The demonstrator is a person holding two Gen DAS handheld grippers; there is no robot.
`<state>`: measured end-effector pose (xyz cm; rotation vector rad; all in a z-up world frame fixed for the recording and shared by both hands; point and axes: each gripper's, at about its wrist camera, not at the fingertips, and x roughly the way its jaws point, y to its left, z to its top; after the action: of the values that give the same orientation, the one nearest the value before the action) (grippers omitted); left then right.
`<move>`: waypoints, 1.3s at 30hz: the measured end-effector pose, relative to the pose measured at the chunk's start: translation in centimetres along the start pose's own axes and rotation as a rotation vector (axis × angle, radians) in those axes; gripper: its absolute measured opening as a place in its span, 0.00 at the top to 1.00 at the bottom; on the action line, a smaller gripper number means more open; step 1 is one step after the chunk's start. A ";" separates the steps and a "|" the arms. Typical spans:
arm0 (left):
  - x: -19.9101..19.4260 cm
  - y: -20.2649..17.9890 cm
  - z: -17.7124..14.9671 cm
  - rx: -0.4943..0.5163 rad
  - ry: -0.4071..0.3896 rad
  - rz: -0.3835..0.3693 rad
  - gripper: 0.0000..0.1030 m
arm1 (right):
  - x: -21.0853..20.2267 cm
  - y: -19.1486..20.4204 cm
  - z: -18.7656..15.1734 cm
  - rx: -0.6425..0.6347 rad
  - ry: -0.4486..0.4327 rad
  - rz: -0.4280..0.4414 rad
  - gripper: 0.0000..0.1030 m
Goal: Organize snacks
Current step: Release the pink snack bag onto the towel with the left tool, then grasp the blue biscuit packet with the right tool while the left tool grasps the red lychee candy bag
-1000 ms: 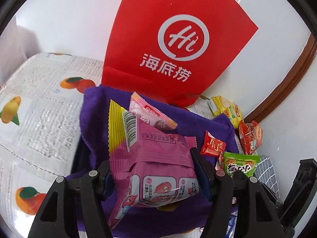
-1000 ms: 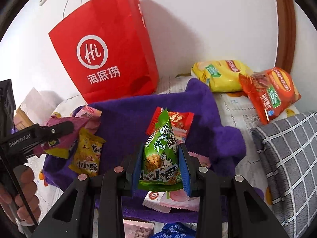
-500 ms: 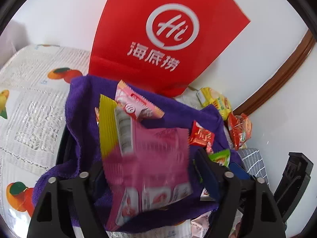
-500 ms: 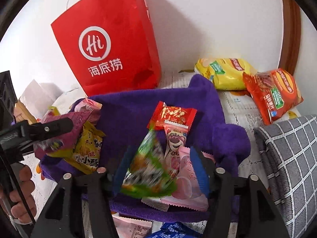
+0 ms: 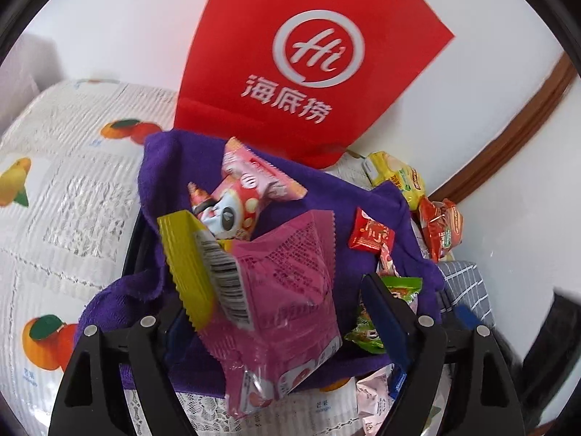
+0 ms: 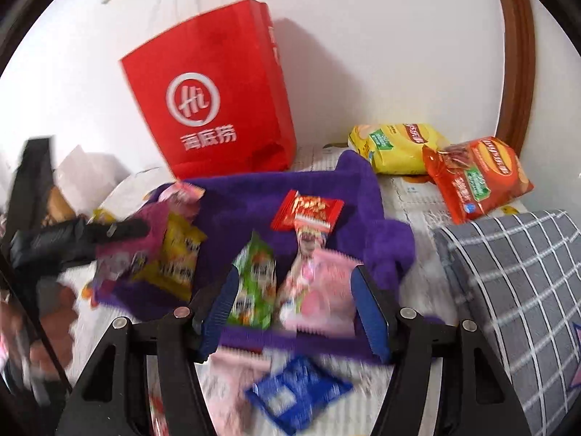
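Both tongs stand wide and hold nothing: the left tongs (image 5: 287, 312) have the crinkled pink-and-yellow foil snack packet (image 5: 276, 290) loose between them, lower centre, over the purple cloth-lined bin (image 5: 170, 167) collecting snacks, the right tongs (image 6: 296, 312) over the small green snack pouch (image 6: 254, 283).

The purple cloth (image 5: 174, 167) (image 6: 254, 200) and red bag (image 5: 290, 72) (image 6: 218, 109) are seen close up, from above, by both wrist cameras.
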<state>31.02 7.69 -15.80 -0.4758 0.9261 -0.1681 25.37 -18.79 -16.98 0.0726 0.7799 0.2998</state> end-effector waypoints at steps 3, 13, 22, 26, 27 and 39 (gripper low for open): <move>-0.4 0.5 0.2 -0.026 -0.006 -0.011 0.19 | -0.9 -0.5 -2.4 -0.022 0.051 0.018 0.38; -2.6 0.0 0.3 0.001 -0.062 -0.016 0.16 | 1.5 0.3 -5.8 -0.123 0.195 -0.040 0.36; -4.9 0.2 -0.3 0.010 -0.073 -0.066 0.16 | 2.8 0.7 -6.6 -0.173 0.224 -0.078 0.26; -5.6 -0.1 -1.3 0.044 -0.073 -0.060 0.16 | 2.6 0.5 -6.7 -0.169 0.217 -0.060 0.34; -5.6 -0.1 -1.6 0.055 -0.067 -0.054 0.16 | 2.5 0.4 -6.7 -0.168 0.214 -0.063 0.40; -6.1 -1.4 -6.5 0.168 0.009 -0.017 0.16 | 0.4 -0.4 -7.6 -0.113 0.172 -0.109 0.61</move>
<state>22.25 6.44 -14.00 -0.3280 0.9082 -0.2611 20.38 -19.40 -22.75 -0.1034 0.9321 0.2480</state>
